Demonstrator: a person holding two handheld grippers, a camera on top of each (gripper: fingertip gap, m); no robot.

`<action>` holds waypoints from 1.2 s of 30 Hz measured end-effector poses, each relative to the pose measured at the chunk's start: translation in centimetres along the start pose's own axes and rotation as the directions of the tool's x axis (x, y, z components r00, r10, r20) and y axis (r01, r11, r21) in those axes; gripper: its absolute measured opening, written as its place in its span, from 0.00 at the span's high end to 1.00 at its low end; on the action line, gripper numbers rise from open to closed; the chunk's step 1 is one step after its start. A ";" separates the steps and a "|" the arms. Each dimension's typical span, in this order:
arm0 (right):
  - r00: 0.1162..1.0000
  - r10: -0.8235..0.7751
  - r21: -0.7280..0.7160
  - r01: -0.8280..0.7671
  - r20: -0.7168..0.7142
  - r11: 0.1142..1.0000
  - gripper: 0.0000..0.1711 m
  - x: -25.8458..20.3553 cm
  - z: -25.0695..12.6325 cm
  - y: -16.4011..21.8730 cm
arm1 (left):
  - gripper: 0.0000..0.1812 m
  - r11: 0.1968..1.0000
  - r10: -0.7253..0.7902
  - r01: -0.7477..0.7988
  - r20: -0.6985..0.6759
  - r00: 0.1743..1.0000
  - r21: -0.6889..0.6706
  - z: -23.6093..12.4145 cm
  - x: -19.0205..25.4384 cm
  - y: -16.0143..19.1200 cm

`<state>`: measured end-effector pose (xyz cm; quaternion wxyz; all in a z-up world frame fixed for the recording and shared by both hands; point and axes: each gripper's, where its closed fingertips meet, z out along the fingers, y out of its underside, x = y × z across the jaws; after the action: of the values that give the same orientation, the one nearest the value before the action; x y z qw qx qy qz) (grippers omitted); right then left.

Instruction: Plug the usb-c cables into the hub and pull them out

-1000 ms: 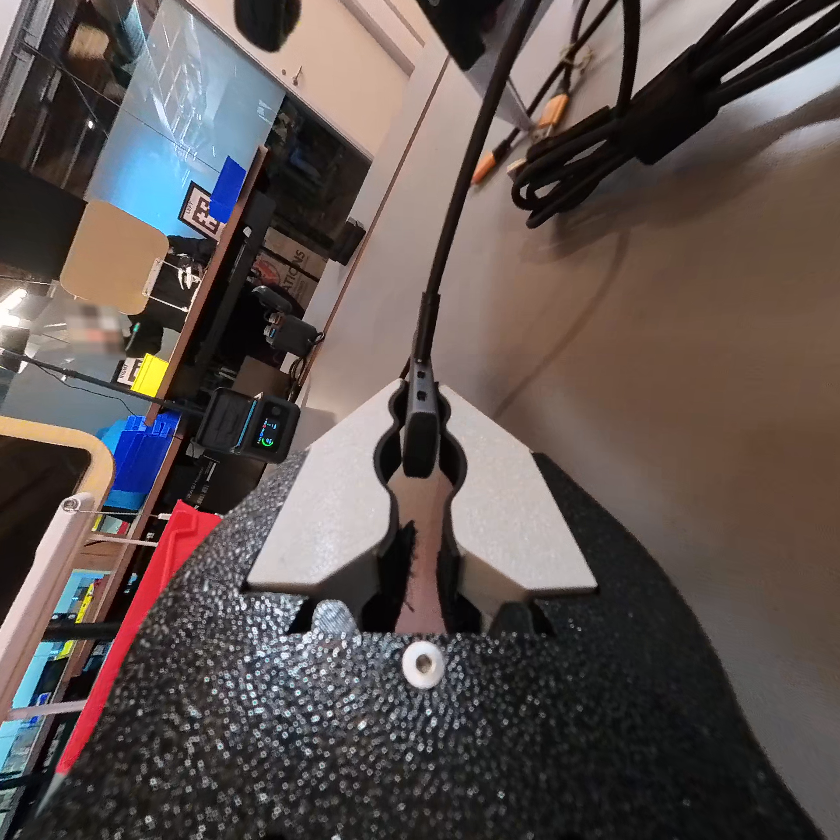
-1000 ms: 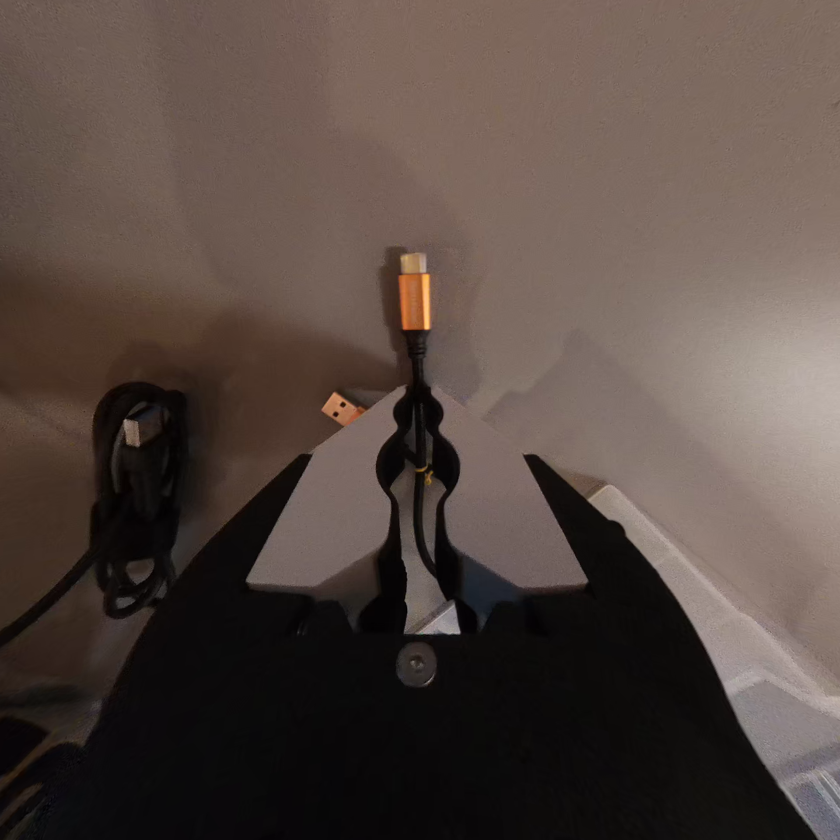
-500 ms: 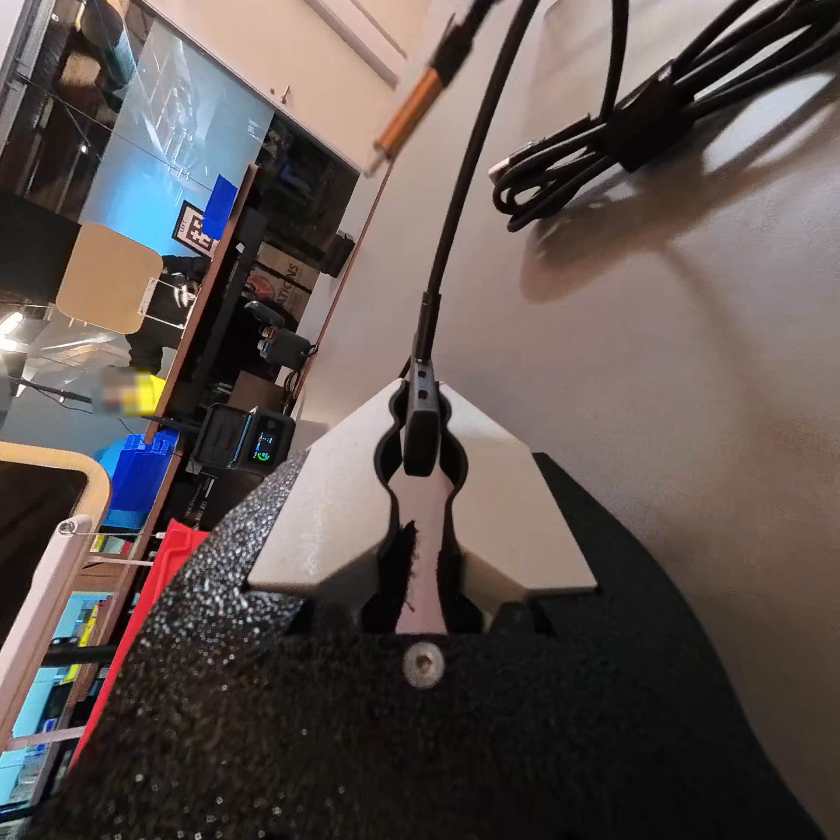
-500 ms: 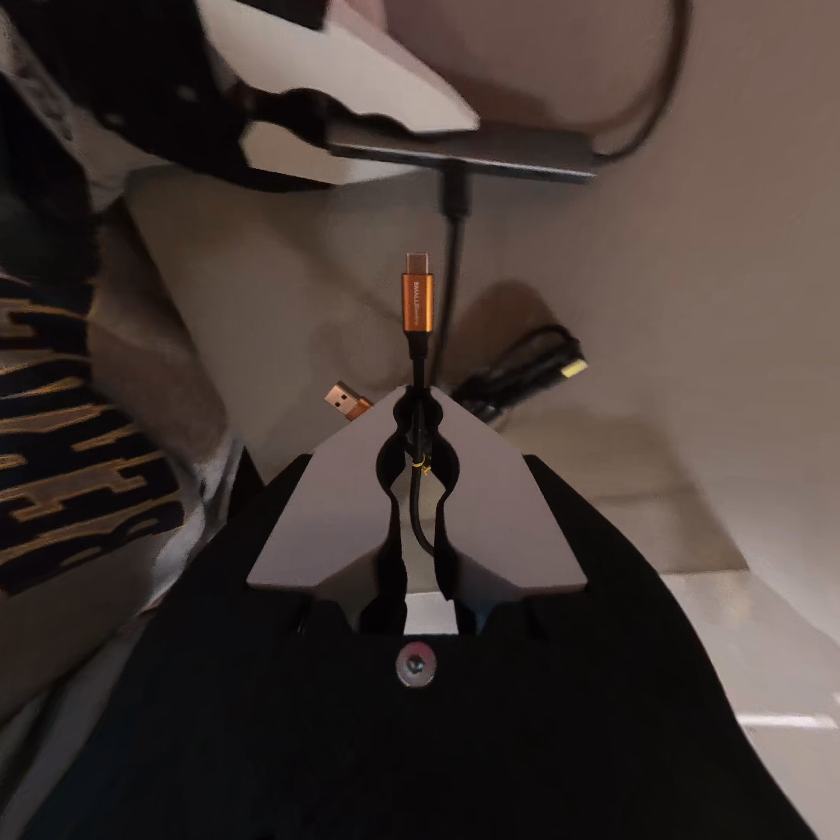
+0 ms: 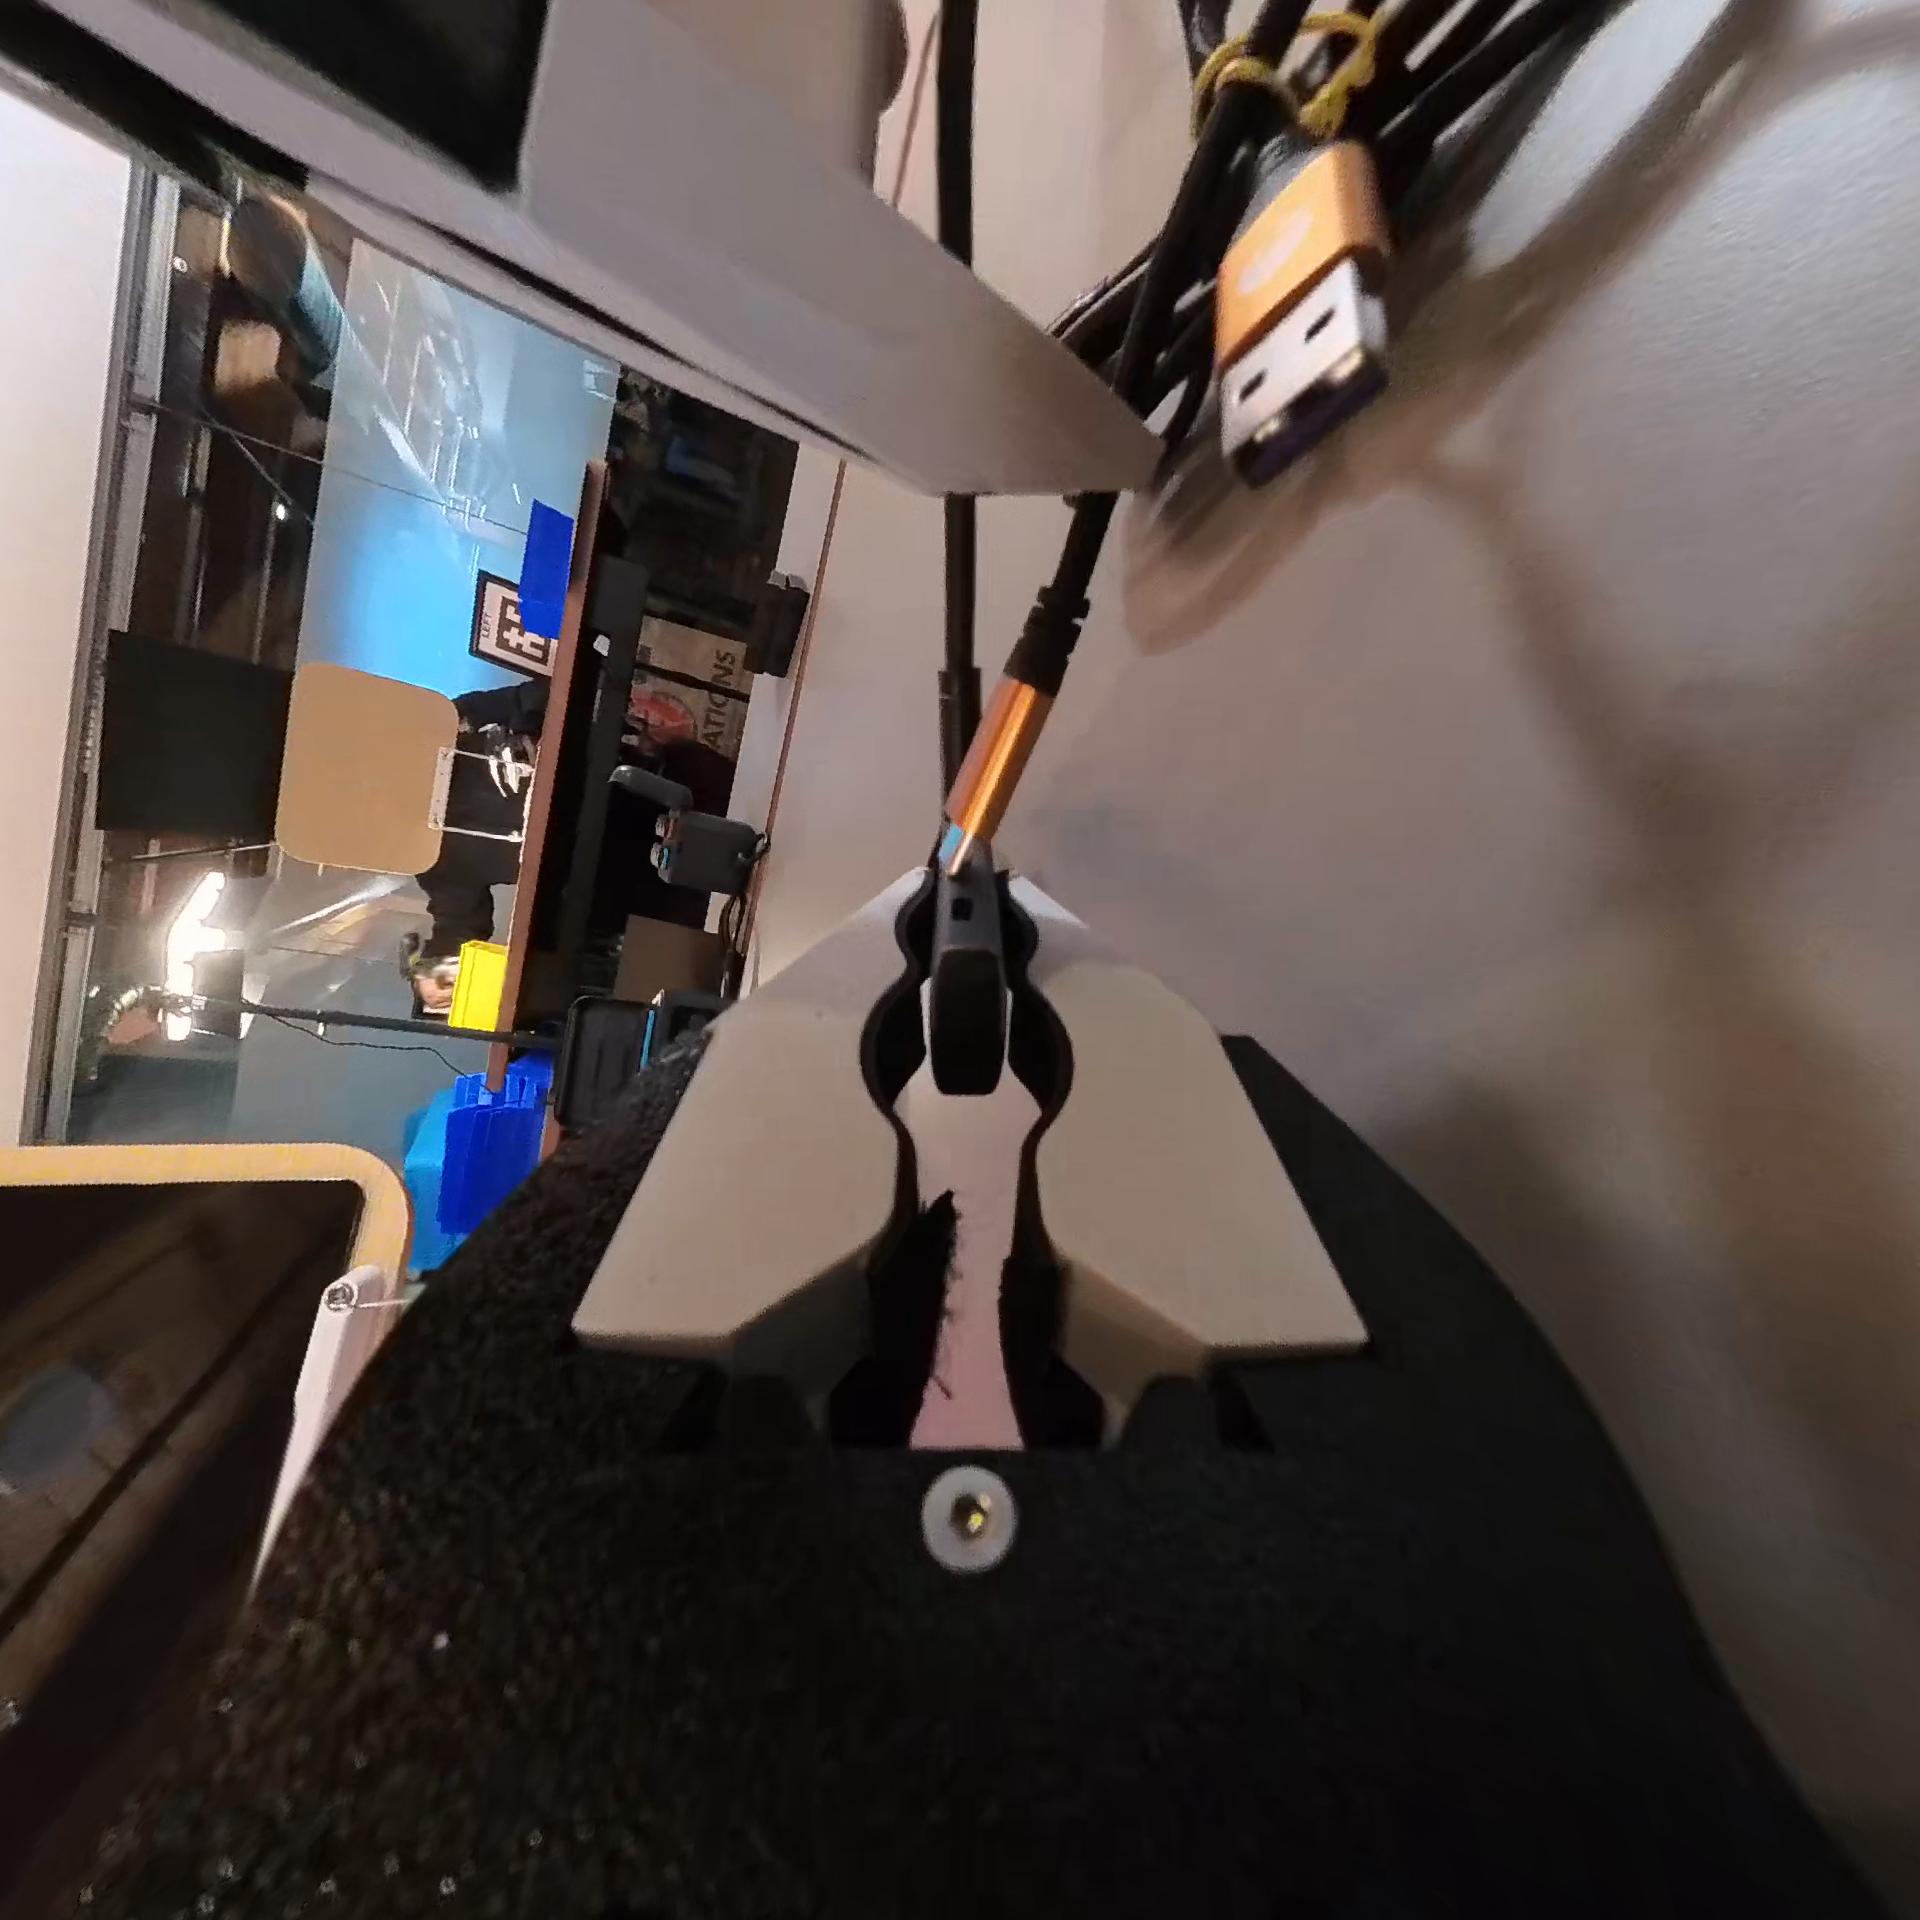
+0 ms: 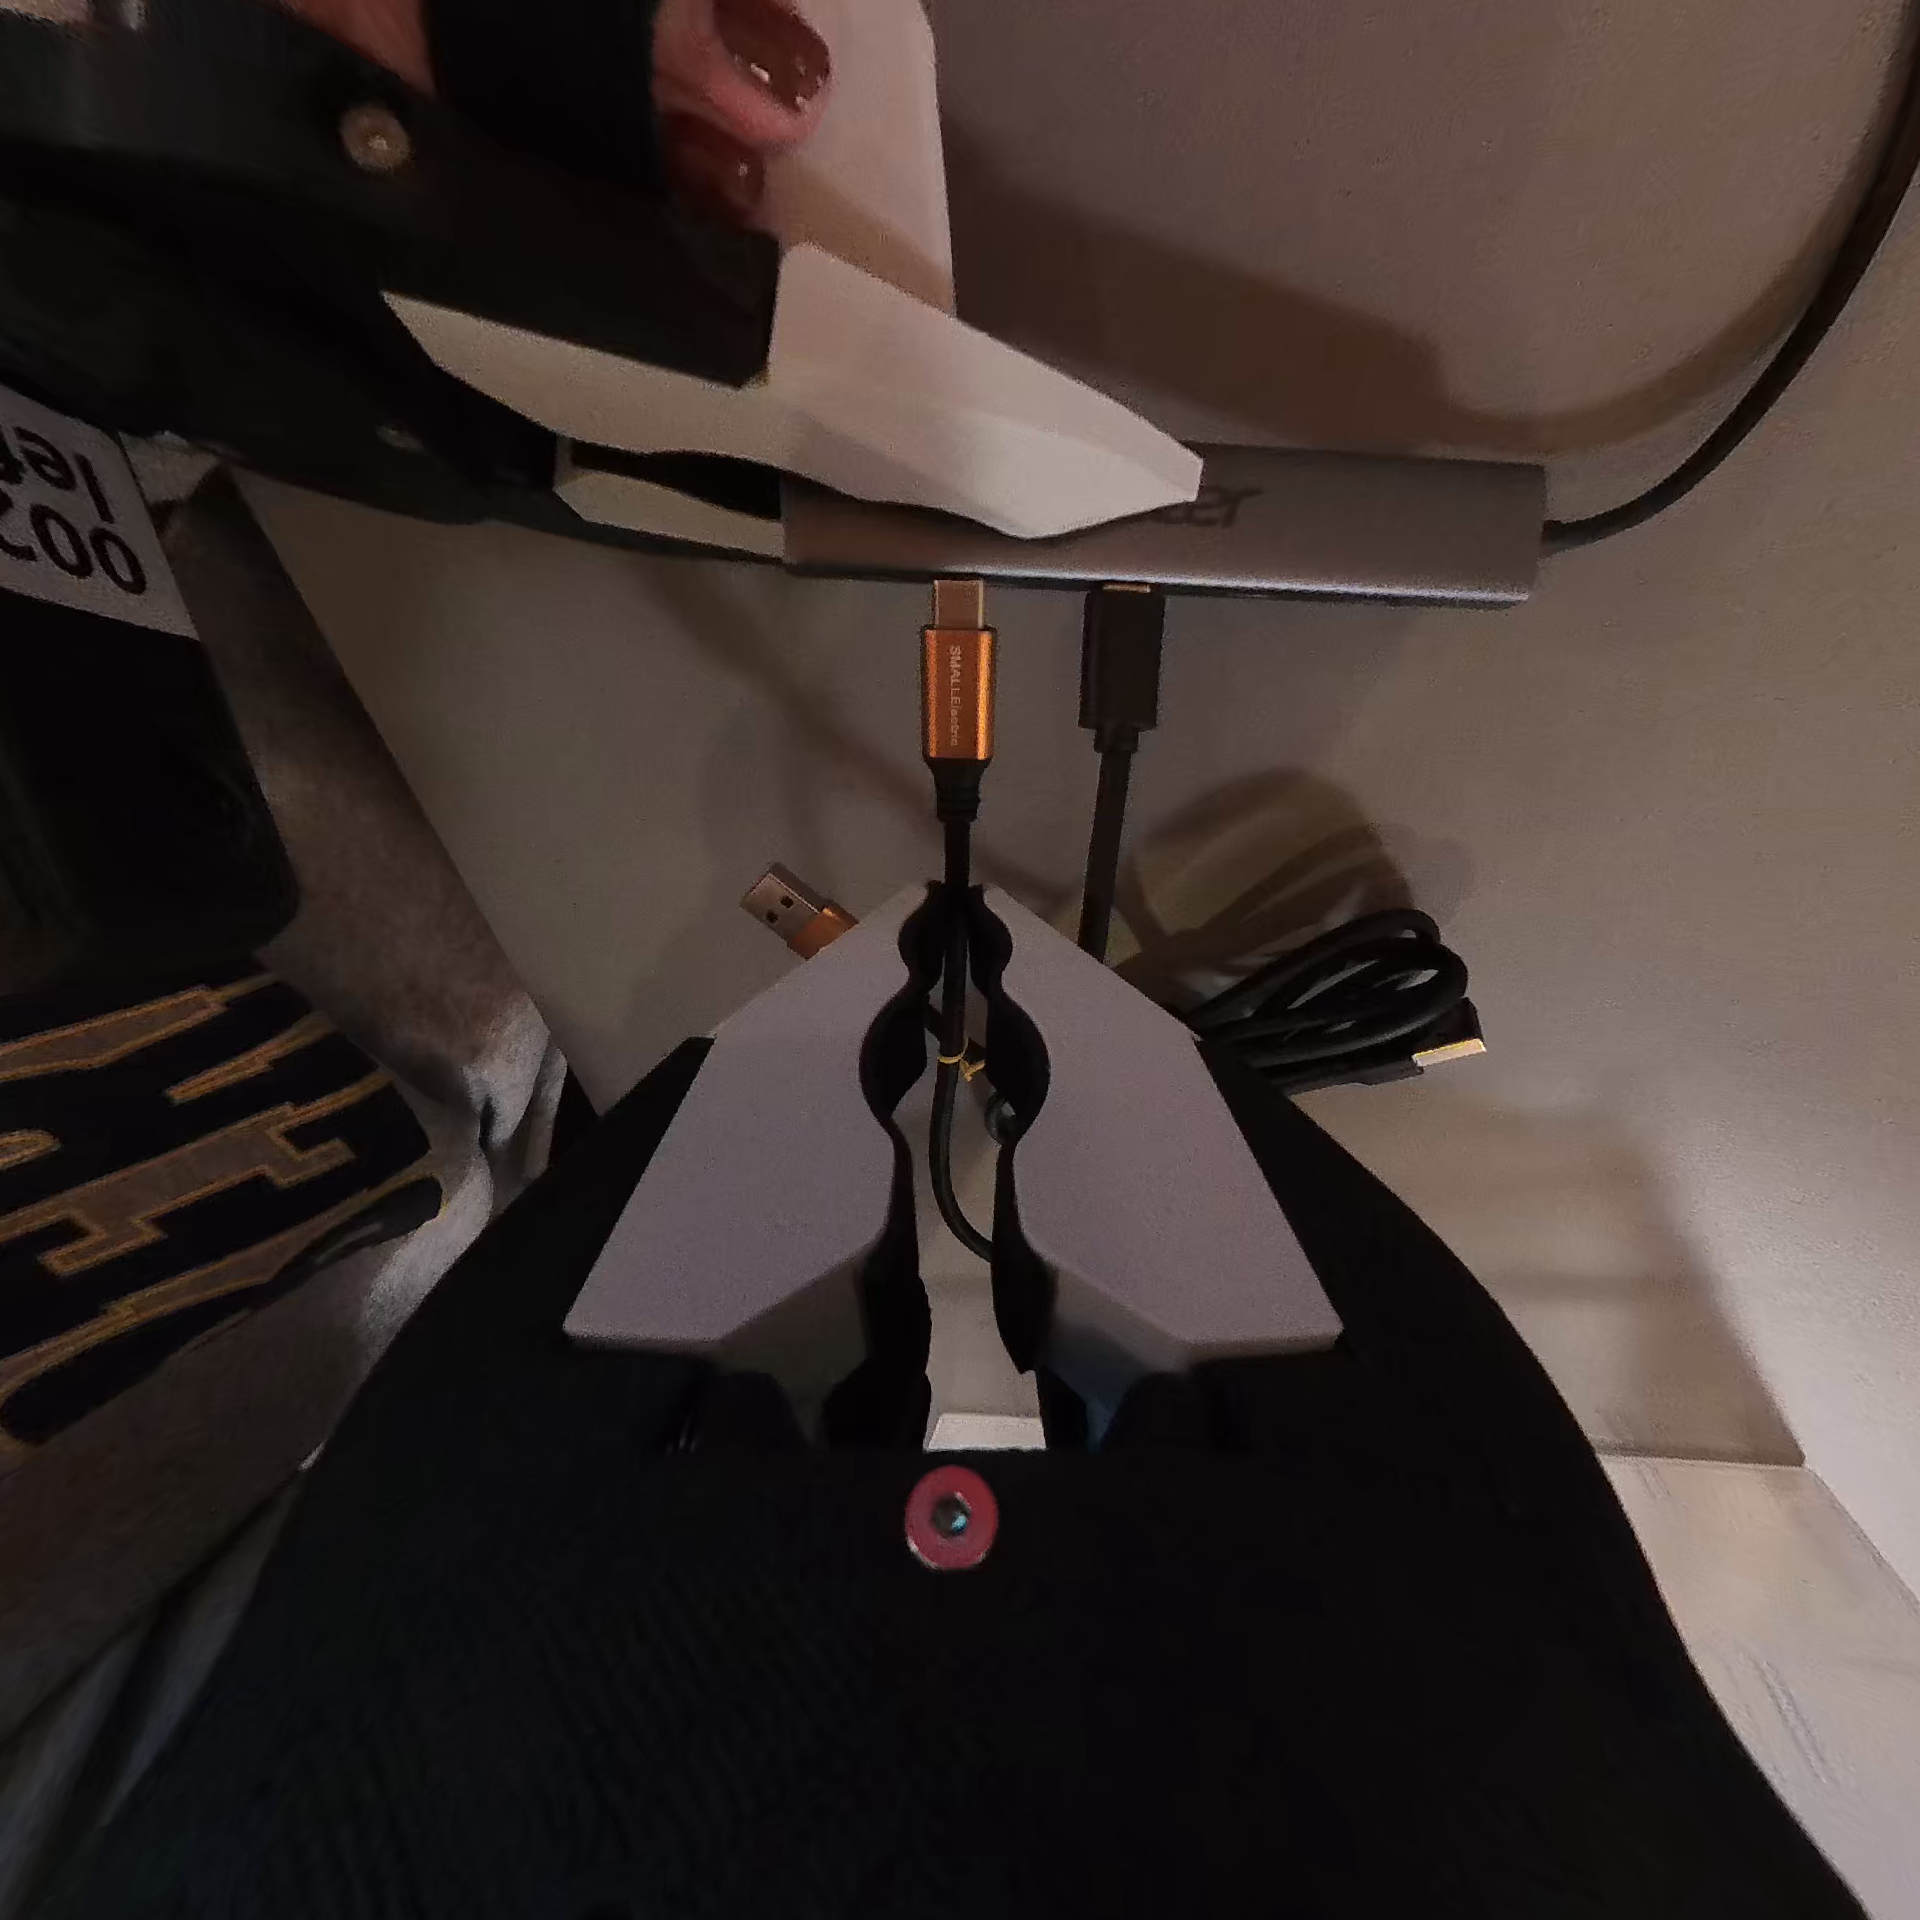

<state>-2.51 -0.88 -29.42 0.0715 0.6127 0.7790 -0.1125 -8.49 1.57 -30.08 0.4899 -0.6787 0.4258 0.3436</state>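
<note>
My left gripper (image 5: 968, 914) is clamped on the hub (image 5: 968, 997), its dark end wedged between the pale fingers. My right gripper (image 6: 961, 904) pinches the cable (image 6: 958, 831) just behind its orange plug (image 6: 957, 694).

From the right view the hub (image 6: 1299, 530) is a grey bar held edgewise above the table; the plug's metal tip sits right at a port on its lower edge (seated or merely touching, I cannot tell). Just beside it a black plug (image 6: 1120, 665) is already in the hub. The cable's other orange end (image 6: 795, 912) shows just left of my fingers.

Table (image 6: 1558, 260): plain matte grey-beige, shadowed. A bundled black cord (image 6: 1351, 997) lies on it to the right.

Beyond the table edge, left view: a wooden desk (image 5: 551, 790), blue bins (image 5: 478, 1143), a yellow box (image 5: 480, 982).
</note>
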 end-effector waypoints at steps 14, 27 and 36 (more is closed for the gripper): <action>0.996 0.050 -0.030 -0.048 0.071 0.998 0.99 -0.2 0.4 0.8 | 0.96 0.991 0.136 -0.135 0.033 0.990 -0.023 0.0 0.1 -0.3; 0.994 0.052 -0.030 -0.050 0.092 0.998 0.99 -0.1 0.3 1.1 | 0.96 0.981 0.194 -0.193 0.036 0.980 -0.027 0.0 0.3 -0.3; 0.996 0.044 -0.030 -0.041 0.076 0.999 0.99 0.1 0.3 1.0 | 0.96 0.974 0.225 -0.224 0.039 0.974 -0.028 0.0 0.6 -0.5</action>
<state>-1.52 -0.63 -29.79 0.1125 0.6232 0.7640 -0.1234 -7.83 1.50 -30.42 0.4488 -0.6248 0.4853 0.4156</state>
